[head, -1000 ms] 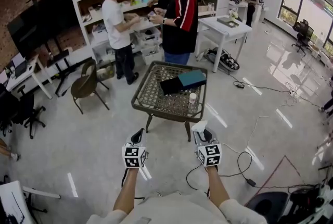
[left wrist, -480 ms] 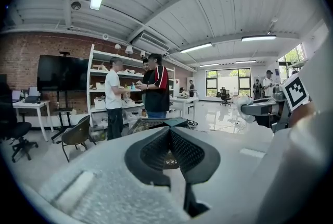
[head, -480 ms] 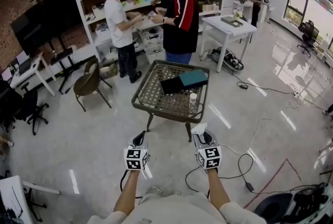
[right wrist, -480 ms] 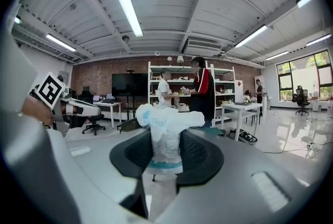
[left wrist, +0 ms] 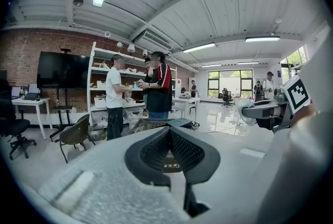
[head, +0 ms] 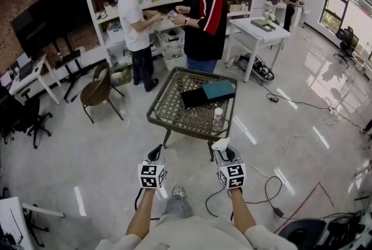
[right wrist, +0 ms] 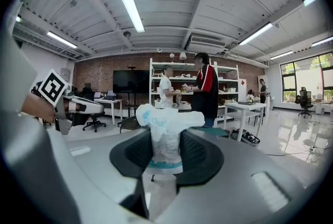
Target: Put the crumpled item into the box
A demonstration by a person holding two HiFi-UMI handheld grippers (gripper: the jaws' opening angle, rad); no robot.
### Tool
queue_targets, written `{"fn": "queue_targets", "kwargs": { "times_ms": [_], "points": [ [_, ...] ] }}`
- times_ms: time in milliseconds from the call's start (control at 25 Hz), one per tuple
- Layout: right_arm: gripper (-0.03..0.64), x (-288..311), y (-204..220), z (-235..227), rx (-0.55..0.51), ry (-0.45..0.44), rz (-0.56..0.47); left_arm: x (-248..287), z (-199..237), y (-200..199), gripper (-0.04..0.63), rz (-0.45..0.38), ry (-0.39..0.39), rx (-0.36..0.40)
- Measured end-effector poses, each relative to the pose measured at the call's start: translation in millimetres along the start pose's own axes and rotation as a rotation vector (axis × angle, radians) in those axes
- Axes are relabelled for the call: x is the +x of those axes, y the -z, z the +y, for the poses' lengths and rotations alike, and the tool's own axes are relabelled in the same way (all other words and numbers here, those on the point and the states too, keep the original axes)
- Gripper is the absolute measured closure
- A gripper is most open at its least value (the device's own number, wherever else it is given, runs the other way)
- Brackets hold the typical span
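Stepping slightly nearer to the bench (head: 158,115) than a moment ago, the person carries the crumpled item (right wrist: 165,129) pinched in the right claw (head: 224,150), well apart from the box (head: 194,96), while the left claw (left wrist: 168,146) is pressed together, empty, so only the approach advances.

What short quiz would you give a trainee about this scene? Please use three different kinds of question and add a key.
1. Which gripper holds the crumpled white item?
2. True or false: the dark box stands on the floor.
3. The small white container stands: A) inside the box; B) on the mesh table, apart from the box; C) on a shelf.
Key: 1. The right gripper, jaws closed on it. 2. False: it lies on the mesh table. 3. B.
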State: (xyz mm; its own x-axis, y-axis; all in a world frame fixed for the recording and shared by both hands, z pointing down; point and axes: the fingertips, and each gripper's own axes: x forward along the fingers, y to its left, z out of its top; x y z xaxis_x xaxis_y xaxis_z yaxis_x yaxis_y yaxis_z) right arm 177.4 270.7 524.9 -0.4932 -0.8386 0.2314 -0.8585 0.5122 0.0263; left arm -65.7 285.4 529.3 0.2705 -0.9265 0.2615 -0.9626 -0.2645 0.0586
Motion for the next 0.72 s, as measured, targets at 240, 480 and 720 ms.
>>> {"fn": "queue_targets", "kwargs": {
  "times_ms": [240,480,720],
  "points": [
    [0.499,53.5,-22.5,-13.9,-0.029,0.024,0.005,59.3,28.7,-23.0,0.59,-0.023,0.043,-0.011],
    [0.499,115.1,-47.6,-25.7,-0.05,0.05,0.013,117.0,67.0,-50.2,0.59,-0.039,0.079,-0.019],
    [0.499,166.6,-59.0,-35.1,-0.062,0.078,0.024,163.5,104.2,-58.6,0.59,-0.043,0.101,-0.036]
  ]
}}
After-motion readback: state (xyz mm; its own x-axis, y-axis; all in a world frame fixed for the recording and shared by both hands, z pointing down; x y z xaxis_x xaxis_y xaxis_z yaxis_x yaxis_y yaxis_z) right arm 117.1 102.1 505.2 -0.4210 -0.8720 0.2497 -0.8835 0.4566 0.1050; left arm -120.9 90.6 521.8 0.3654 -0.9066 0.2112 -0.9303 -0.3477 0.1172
